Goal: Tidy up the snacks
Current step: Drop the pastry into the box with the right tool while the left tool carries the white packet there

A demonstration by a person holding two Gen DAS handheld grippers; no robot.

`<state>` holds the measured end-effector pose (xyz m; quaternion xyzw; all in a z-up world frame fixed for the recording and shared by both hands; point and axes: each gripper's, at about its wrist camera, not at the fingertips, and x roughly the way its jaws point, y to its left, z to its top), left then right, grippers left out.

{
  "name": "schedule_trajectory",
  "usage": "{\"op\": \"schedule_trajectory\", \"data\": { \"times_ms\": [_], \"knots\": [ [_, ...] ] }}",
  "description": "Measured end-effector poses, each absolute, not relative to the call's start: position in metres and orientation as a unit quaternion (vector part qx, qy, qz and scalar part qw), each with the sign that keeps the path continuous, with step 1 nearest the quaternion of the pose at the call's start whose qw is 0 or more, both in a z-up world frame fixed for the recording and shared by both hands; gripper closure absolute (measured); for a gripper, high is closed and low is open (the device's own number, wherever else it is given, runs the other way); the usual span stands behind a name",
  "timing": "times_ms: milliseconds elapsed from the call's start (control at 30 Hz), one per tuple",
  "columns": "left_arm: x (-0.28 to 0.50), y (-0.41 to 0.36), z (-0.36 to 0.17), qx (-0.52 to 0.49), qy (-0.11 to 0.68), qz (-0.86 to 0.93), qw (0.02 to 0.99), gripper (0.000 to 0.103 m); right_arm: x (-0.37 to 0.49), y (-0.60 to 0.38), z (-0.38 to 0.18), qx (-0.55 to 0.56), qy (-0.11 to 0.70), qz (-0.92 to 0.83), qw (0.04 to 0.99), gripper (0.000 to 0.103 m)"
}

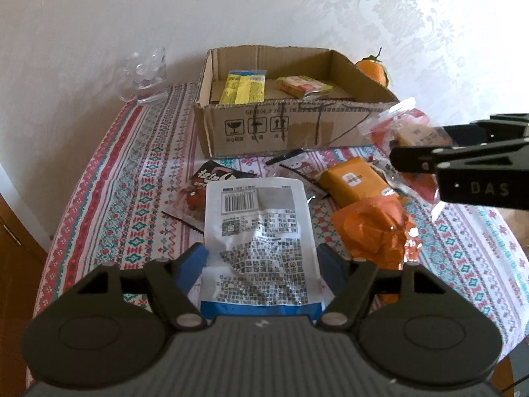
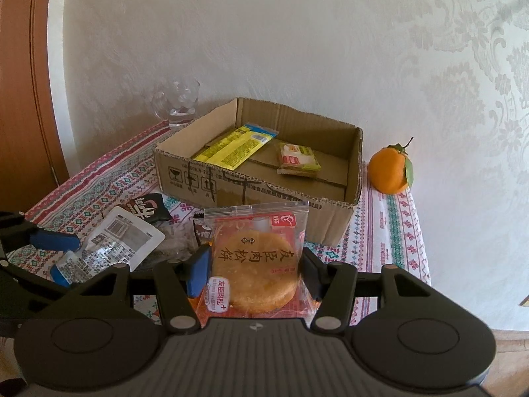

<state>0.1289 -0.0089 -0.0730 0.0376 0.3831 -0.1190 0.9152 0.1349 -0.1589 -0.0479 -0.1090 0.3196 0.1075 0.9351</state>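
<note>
My left gripper (image 1: 261, 264) is shut on a white snack packet (image 1: 259, 231) printed with a barcode, held above the table; it also shows in the right wrist view (image 2: 109, 244). My right gripper (image 2: 254, 271) is shut on a clear-and-red packet holding a round golden cake (image 2: 256, 264), held in front of the cardboard box (image 2: 251, 192). The box (image 1: 264, 132) holds a yellow packet (image 1: 244, 87) and a small wrapped cake (image 1: 302, 87). Loose snacks lie on the cloth: an orange bar (image 1: 353, 182), a crumpled orange wrapper (image 1: 373, 231), a black-red packet (image 1: 211, 178).
A patterned tablecloth (image 1: 132, 205) covers the table against a white wall. A glass mug (image 2: 180, 106) stands at the back left beside the box. An orange with a leaf (image 2: 390, 170) sits right of the box. A wooden door (image 2: 23, 99) is at far left.
</note>
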Motion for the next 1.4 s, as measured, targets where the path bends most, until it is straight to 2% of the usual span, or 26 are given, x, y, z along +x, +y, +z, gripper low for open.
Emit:
{"op": "schedule_trajectory", "data": {
  "times_ms": [267,567,967,1033,1067,1100,1133,1200,1400],
  "knots": [
    [0.129,-0.003,-0.054,0.04,0.369,-0.133,0.919,0.03,0.152,-0.163,-0.034,-0.113,0.321,0.122,0.932,0.041],
    [0.133,0.008,-0.046,0.026,0.355,-0.126,0.926,0.03,0.226,-0.162,-0.005,-0.133,0.304,0.145,0.932,0.041],
    [0.145,0.023,-0.053,0.001,0.362,-0.099,0.927,0.03,0.318,-0.124,-0.014,-0.199,0.327,0.193,0.903,0.041],
    [0.147,0.023,-0.054,0.001,0.364,-0.1,0.926,0.03,0.318,-0.124,-0.019,-0.204,0.33,0.189,0.902,0.031],
    [0.149,0.023,-0.054,0.001,0.364,-0.101,0.926,0.03,0.317,-0.126,-0.02,-0.2,0.33,0.187,0.903,0.02],
    [0.15,0.023,-0.053,0.003,0.364,-0.103,0.926,0.03,0.315,-0.13,-0.02,-0.192,0.33,0.188,0.905,0.013],
    [0.152,0.022,-0.053,0.005,0.363,-0.104,0.926,0.03,0.312,-0.134,-0.02,-0.183,0.328,0.19,0.907,0.011],
    [0.156,0.02,-0.051,0.011,0.361,-0.11,0.926,0.03,0.303,-0.142,-0.018,-0.169,0.326,0.191,0.911,0.001],
    [0.167,0.011,-0.037,0.025,0.35,-0.135,0.927,0.03,0.28,-0.156,-0.018,-0.14,0.327,0.195,0.914,0.0]
  ]
}}
